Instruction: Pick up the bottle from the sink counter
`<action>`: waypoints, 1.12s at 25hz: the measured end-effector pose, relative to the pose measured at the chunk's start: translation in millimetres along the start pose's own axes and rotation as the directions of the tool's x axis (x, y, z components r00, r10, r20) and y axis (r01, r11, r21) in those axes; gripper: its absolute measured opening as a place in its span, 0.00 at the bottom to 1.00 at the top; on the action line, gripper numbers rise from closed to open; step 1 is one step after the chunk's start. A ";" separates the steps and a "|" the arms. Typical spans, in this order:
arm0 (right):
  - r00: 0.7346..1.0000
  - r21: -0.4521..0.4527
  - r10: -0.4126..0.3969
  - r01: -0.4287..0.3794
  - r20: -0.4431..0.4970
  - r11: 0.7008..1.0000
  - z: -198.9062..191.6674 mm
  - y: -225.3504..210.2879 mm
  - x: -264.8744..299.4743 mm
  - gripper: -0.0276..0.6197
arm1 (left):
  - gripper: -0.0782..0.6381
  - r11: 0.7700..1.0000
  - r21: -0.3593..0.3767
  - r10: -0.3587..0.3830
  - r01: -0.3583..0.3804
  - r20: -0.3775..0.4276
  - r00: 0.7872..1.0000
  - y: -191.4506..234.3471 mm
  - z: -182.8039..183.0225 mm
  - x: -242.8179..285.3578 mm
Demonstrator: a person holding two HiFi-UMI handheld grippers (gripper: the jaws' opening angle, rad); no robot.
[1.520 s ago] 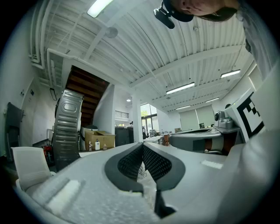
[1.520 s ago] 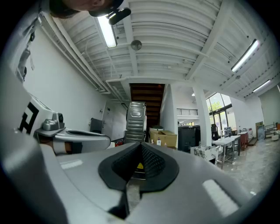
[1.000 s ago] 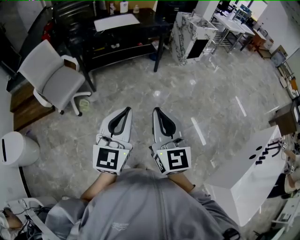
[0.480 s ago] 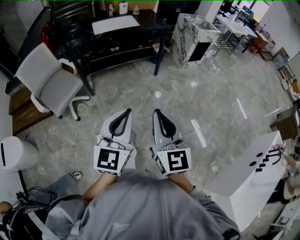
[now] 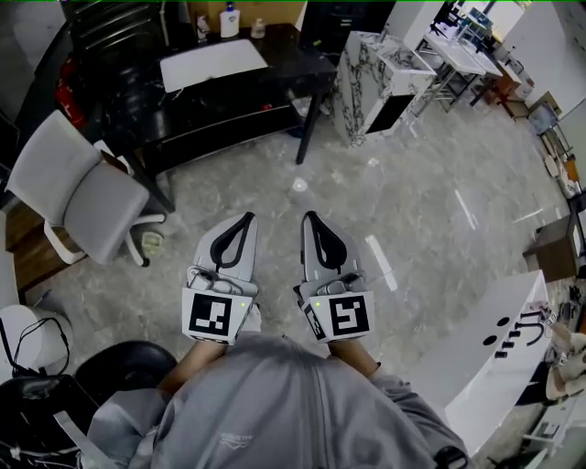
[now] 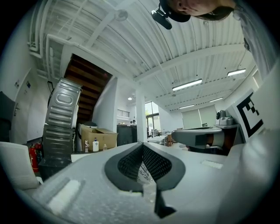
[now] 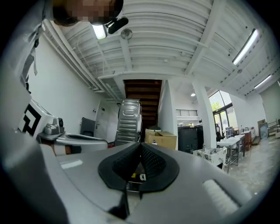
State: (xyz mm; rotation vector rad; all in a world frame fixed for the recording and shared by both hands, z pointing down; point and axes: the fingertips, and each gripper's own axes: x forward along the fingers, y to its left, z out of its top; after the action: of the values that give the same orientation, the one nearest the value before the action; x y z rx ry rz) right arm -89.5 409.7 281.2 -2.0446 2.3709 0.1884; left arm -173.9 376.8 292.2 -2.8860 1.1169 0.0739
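White bottle (image 5: 229,19) stands well ahead of left tongs (image 5: 248,217) and right tongs (image 5: 309,217).

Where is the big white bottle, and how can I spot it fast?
Find the black table at the far side of the floor, past the white office chair. Along its back edge, behind the white sheet, stand three small containers; the bottle is the middle one, the tallest, white with a blue top.

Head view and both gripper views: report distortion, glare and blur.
Head view: edges bend, sharp throughout, glare streaks on the floor. Left gripper view: heavy fisheye, black corners, ceiling light bright. Right gripper view: same fisheye, strip lights bright.
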 end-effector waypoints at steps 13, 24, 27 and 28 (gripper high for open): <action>0.999 0.019 -0.043 0.043 -0.013 0.999 -10.5 -50.2 157.1 0.04 | 0.12 0.999 -0.025 -0.044 0.044 0.011 0.999 100.9 -12.5 139.7; 1.000 0.028 -0.019 0.020 -0.013 0.999 -32.8 -107.4 245.2 0.04 | 0.12 0.999 -0.038 -0.038 0.038 0.007 0.999 136.3 -29.7 237.3; 1.000 0.032 0.006 -0.006 -0.014 0.999 -42.0 -129.7 282.2 0.04 | 0.12 1.000 -0.030 -0.001 0.001 0.003 1.000 155.7 -37.8 275.8; 1.000 0.034 0.016 -0.016 -0.015 0.999 -44.6 -138.3 295.9 0.04 | 0.12 1.000 -0.028 0.011 -0.011 0.004 1.000 162.3 -39.6 289.7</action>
State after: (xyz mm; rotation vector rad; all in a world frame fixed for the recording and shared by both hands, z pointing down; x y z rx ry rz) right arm 5.8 94.3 289.1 -2.0206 2.3830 0.1327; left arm -68.2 60.0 309.8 -2.9028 1.1401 0.0966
